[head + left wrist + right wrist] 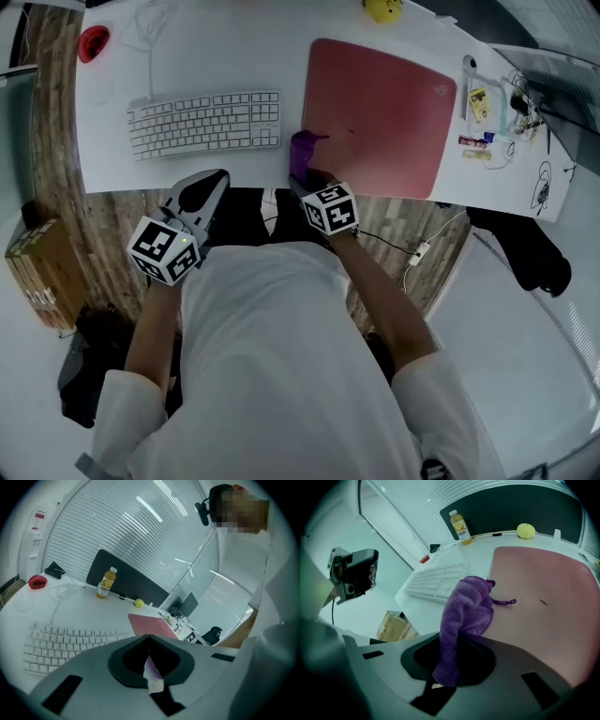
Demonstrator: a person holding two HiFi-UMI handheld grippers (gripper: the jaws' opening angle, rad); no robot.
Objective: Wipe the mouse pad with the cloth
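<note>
Cloth, purple and bunched, lay on the mouse pad at its near left edge in the head view. In the left gripper view, the left gripper had its jaws together, holding nothing. In the right gripper view, the right gripper pinched one limp corner; being soft and light, it would probably drag flat easily.

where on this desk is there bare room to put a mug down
Best: the white desk left of the keyboard, nearer than the red object. Most of the mouse pad is bare too, apart from its near-left corner, where the right claw grips the cloth. Right of the pad is crowded with small items and cables.
</note>
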